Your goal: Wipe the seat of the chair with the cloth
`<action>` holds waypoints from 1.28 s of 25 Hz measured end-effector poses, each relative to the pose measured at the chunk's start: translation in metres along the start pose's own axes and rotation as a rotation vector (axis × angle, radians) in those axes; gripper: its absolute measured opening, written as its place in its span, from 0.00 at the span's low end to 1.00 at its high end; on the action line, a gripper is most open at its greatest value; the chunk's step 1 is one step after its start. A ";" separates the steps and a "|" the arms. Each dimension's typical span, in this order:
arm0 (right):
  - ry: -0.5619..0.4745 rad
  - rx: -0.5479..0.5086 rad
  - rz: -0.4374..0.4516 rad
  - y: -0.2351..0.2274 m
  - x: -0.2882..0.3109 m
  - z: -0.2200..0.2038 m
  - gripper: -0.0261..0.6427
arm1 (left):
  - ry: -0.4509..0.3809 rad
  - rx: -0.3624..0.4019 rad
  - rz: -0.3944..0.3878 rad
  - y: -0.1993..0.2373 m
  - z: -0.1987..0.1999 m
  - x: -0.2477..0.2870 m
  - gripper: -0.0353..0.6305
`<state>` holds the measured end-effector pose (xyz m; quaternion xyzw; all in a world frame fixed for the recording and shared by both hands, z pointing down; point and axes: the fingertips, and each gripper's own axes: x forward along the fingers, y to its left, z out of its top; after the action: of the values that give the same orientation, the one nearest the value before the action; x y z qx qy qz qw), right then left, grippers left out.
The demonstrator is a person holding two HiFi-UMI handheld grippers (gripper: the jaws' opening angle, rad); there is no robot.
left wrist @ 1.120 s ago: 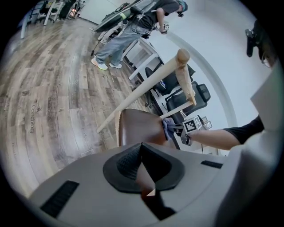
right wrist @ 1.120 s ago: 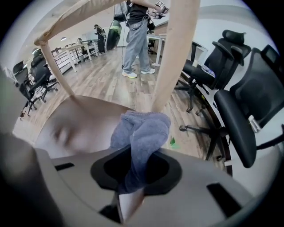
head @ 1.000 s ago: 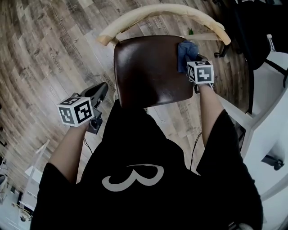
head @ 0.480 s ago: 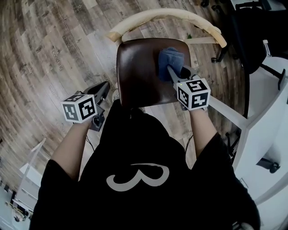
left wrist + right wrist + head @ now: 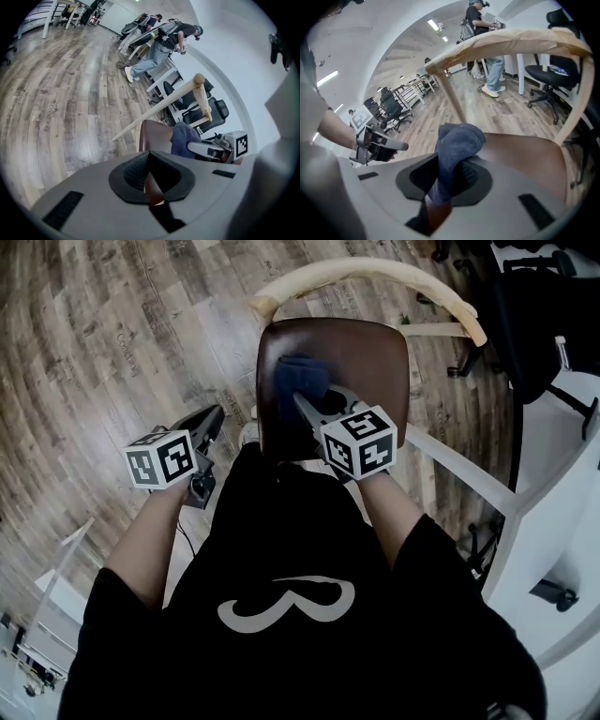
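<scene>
**Step in hand:** wiping pass on the seat, mid-stroke by my reading.

**Right gripper** (image 5: 302,401): jaws clamped on the bunched dark blue cloth (image 5: 300,376). The right gripper view shows the fabric pinched betw. both pads, w/ its loose bulk standing up and forward of the tips.

**Cloth position:** on the left half of the dark brown glossy seat (image 5: 370,362) of the chair. It appears to touch the surface, but the contact patch is hidden under the bunch.

**Left gripper** (image 5: 210,420): jaws together, nothing betw. them. It is held off the chair, to the seat's left, over the grey-brown wood-plank floor (image 5: 112,352) and apart from the seat edge. Idle, by the look of it.

**Progress (judgement):** partway.
- Right half of the seat and the rear strip below the pale curved wooden backrest (image 5: 375,268) lie bare.
- The gloss doesn't tell which parts are already wiped.

**Next move calls for:**
- A firm clamp and steady downward pressure, so fabric, not jaw tips, meets the seat.
- A sweep across toward the right edge in overlapping lanes.
- A flatter approach for the rear corners, to clear the backrest.

**Risks:**
- The bunched cloth probably gives a small contact area, so streaks or missed strips are likely.
- The tips may scuff the gloss if the cloth rides up.
- The chair isn't steadied by the left gripper, so it may shift on the smooth floor
</scene>
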<state>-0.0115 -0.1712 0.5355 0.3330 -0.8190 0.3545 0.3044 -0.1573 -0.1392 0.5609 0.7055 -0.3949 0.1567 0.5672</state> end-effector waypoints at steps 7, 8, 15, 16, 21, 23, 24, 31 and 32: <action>0.119 -0.100 0.093 0.045 0.057 -0.027 0.16 | 0.005 -0.032 0.018 0.015 -0.008 -0.001 0.07; 0.134 -0.098 0.093 0.047 0.064 -0.032 0.16 | 0.010 -0.032 0.020 0.017 -0.009 -0.001 0.07; 0.223 -0.061 0.001 0.029 0.090 -0.061 0.16 | 0.032 -0.039 0.033 0.027 -0.020 -0.002 0.07; 0.230 -0.070 -0.008 0.028 0.091 -0.062 0.16 | 0.038 -0.039 0.034 0.029 -0.021 -0.002 0.07; 0.259 -0.074 -0.051 0.019 0.095 -0.067 0.16 | 0.043 -0.056 0.039 0.034 -0.025 0.000 0.07; 0.259 -0.082 -0.059 0.016 0.095 -0.068 0.16 | 0.048 -0.054 0.036 0.032 -0.027 0.002 0.07; 0.260 -0.088 -0.063 0.015 0.095 -0.069 0.16 | 0.052 -0.051 0.035 0.031 -0.028 0.004 0.07; 0.271 -0.071 -0.092 -0.002 0.079 -0.080 0.16 | 0.068 -0.054 0.030 0.029 -0.035 0.013 0.07; 0.272 -0.066 -0.099 -0.007 0.076 -0.082 0.16 | 0.071 -0.054 0.027 0.028 -0.036 0.015 0.07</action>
<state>-0.0299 -0.1361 0.6401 0.3117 -0.7640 0.3537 0.4405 -0.1604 -0.1124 0.6009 0.6786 -0.3880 0.1789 0.5975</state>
